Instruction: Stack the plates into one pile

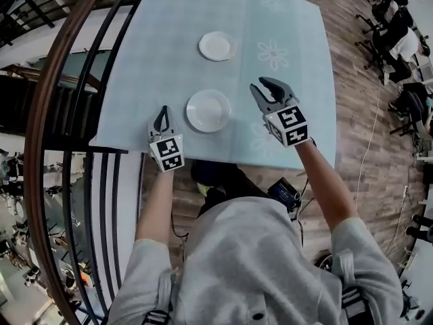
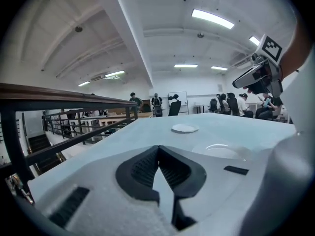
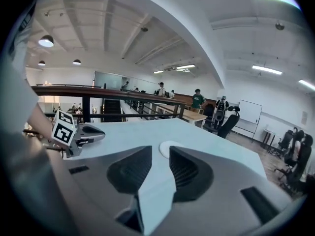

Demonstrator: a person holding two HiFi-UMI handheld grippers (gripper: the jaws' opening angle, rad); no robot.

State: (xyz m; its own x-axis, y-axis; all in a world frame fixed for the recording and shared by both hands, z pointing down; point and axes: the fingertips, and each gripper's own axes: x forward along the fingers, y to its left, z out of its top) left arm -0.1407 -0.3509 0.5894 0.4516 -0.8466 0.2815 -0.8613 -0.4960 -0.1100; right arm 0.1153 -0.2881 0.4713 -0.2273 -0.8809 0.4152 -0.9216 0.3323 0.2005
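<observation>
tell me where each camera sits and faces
Head view: on the person's head, steeply down onto the pale blue square table; grey sleeves show.
Left gripper view: on the left hand-held gripper, low across the table; shut jaws show.
Right gripper view: on the right hand-held gripper, towards the dark railing; open jaws show.
Shared: all three show the far round white plate.

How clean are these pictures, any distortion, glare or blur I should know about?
Head view: strong fisheye, the railing bows into an arc; the table is evenly lit and sharp. Left gripper view: ceiling lights blown out, a bright glint on the near plate, black corners. Right gripper view: the same black rim and bent straight lines, no obvious motion blur.
</observation>
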